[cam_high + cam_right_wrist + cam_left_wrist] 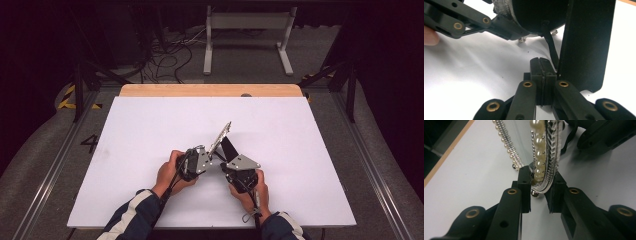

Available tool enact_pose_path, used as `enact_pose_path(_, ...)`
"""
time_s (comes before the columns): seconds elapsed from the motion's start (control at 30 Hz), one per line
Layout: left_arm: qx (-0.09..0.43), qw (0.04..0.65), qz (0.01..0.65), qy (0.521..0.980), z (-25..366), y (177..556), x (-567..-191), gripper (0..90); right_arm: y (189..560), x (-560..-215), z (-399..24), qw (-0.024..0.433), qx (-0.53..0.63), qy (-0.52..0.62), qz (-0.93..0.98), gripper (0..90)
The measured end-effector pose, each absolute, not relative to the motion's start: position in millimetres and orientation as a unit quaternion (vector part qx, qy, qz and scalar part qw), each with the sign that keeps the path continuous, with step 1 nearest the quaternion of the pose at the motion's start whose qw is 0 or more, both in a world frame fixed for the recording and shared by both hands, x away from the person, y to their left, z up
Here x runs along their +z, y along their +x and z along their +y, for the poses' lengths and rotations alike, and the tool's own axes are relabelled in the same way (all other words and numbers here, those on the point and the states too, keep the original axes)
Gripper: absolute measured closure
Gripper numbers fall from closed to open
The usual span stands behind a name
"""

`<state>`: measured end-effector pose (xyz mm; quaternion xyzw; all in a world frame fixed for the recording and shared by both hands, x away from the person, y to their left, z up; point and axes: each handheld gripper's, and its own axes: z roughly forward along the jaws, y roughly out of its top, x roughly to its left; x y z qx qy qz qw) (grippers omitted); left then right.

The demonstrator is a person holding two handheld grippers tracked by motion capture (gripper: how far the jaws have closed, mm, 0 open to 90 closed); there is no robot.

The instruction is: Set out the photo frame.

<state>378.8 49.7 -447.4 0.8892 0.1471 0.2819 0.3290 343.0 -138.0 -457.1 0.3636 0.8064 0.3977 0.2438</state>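
A picture frame [220, 135] trimmed with pearls and silver beading stands tilted on the white tabletop [140, 150], with a black back stand [229, 147] behind it. In the left gripper view its pearl edge [541, 167] sits between my left gripper's [540, 192] jaws, which are shut on it near the bottom corner. My right gripper [543, 65] is shut, its jaws pressed together just beside the black stand panel [586, 42]. A thin black strap [548, 41] runs down to its tip; whether it is pinched I cannot tell. In the high view both grippers [212, 156] [226, 161] meet at the frame's base.
The white surface lies on a wooden table whose far edge [210, 90] shows. Beyond it on the floor stand a white metal rack [247, 21] and loose cables [170, 55]. A person's hands and striped sleeves [135, 215] enter from the bottom.
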Motion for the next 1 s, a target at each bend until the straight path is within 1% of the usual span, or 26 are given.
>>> enact_pose_path(0.23,0.270,0.344,0.146,0.887,50.9,376.0,-447.3,74.4,341.9,-455.8,-141.9,0.238,0.394,0.358,0.813,90.0)
enact_pose_path(0.43,0.226,0.383,0.156,0.882,58.0,379.5,-448.1,70.4,344.3,-455.0,-147.0,0.231,0.395,0.359,0.813,90.0)
enact_pose_path(0.53,0.212,0.395,0.156,0.880,60.0,380.0,-447.5,70.0,346.4,-454.3,-150.9,0.229,0.396,0.364,0.811,90.0)
enact_pose_path(0.67,0.205,0.401,0.155,0.879,59.4,380.3,-447.9,69.9,349.3,-454.5,-155.6,0.222,0.402,0.369,0.809,90.0)
enact_pose_path(0.9,0.193,0.409,0.156,0.878,60.8,381.7,-448.6,68.9,351.8,-457.5,-155.7,0.225,0.392,0.361,0.815,90.0)
enact_pose_path(1.0,0.190,0.411,0.153,0.878,61.6,381.8,-448.4,69.8,352.9,-457.2,-158.2,0.228,0.390,0.361,0.816,90.0)
